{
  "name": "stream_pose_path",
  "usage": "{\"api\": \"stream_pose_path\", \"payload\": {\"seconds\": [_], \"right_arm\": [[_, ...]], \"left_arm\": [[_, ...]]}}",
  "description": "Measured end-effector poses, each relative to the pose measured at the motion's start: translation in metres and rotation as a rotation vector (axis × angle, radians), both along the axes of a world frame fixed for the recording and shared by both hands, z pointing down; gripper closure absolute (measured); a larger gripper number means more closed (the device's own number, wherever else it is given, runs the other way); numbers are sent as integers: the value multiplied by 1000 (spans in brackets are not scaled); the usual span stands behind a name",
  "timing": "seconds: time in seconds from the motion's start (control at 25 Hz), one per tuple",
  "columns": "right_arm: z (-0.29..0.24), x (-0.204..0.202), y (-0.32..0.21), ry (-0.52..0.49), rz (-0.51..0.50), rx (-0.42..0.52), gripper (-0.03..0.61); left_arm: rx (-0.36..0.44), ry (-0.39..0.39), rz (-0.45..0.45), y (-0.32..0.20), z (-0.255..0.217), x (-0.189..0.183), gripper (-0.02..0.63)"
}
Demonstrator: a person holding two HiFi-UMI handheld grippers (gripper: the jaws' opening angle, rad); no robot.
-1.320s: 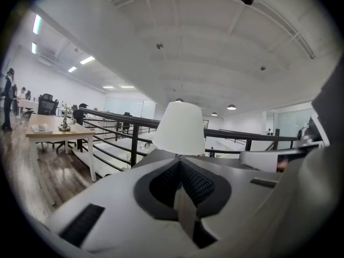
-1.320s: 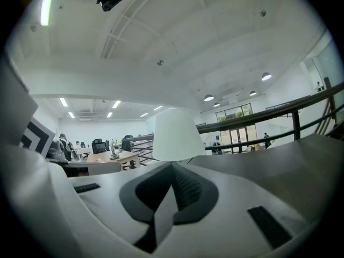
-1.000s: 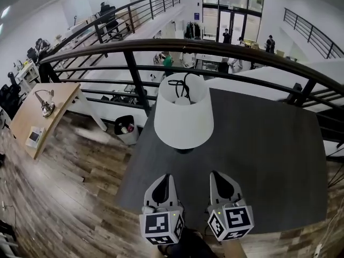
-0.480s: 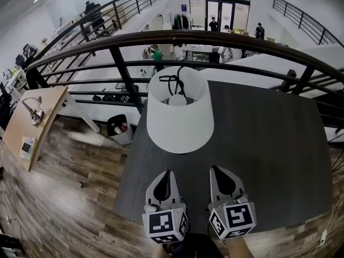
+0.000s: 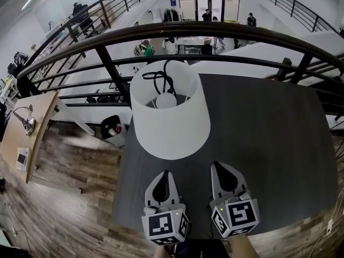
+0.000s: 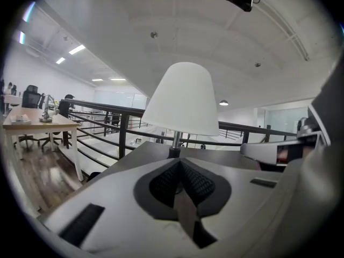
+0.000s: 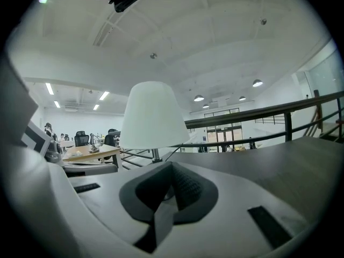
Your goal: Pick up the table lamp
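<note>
Left claw [image 5: 164, 172] and right claw [image 5: 217, 164] are both sitting pinched shut, gripping nothing. They're pointing at the table lamp [image 5: 170, 120] standing on the dark worktop [image 5: 263, 144].

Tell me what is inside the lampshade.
Through the open top of the lampshade: a white bulb and a looped black cord. It hides everything beneath from above; only the stem shows, in the left gripper view.

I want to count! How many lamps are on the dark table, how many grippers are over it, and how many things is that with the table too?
Table lamp: 1
Grippers: 2, the left gripper and the right gripper
Dark table: 1
Total: 4
</note>
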State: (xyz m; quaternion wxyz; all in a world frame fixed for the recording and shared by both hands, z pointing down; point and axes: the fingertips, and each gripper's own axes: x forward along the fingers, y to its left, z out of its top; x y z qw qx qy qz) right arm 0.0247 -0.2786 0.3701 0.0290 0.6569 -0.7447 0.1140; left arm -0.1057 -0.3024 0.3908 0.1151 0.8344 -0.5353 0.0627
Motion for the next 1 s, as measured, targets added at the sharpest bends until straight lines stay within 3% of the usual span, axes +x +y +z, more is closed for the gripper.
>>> {"api": "stream_pose_path", "payload": {"seconds": [0.32, 0.72, 1.0], "right_arm": [[9, 5, -16, 46, -46, 11, 583], [27, 1, -25, 32, -45, 8, 583], [39, 11, -33, -4, -21, 8, 583]], "left_arm": [[12, -12, -7, -19, 13, 10, 601], [-18, -5, -36, -25, 41, 7, 594], [-12, -24, -30, -44, 50, 12, 532]]}}
